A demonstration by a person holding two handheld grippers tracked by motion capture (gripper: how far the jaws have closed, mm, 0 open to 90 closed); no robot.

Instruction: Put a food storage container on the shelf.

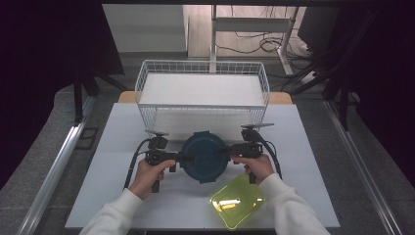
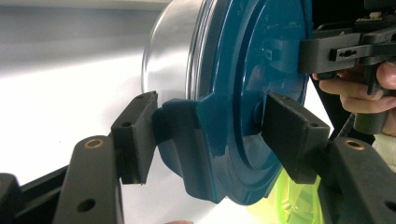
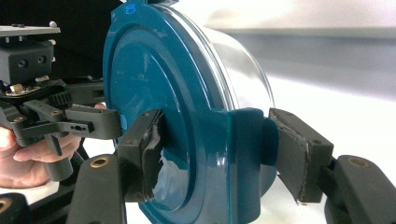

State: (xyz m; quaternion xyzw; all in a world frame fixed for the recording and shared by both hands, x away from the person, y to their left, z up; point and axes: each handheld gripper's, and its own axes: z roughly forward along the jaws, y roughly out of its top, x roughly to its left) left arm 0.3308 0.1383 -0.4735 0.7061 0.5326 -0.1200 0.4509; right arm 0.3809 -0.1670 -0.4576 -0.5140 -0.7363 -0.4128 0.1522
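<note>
A round clear bowl [image 2: 170, 56] with a dark teal clip-on lid [image 1: 204, 155] sits between both grippers over the middle of the white table [image 1: 117, 137]. My left gripper [image 1: 188, 157] is shut on the lid's left clip tab [image 2: 187, 130], one pad under the tab and one on the lid's top. On the opposite side, my right gripper [image 1: 221, 152] is shut on the right clip tab [image 3: 245, 140] in the same way. In the left gripper view the right gripper's jaw [image 2: 336, 51] presses the far rim. The right gripper view has the left gripper [image 3: 88, 123] at the lid's far edge.
A white wire basket [image 1: 203, 90] stands just behind the bowl at the table's back. A translucent yellow-green container [image 1: 237, 200] lies on the table near the front edge, under my right forearm.
</note>
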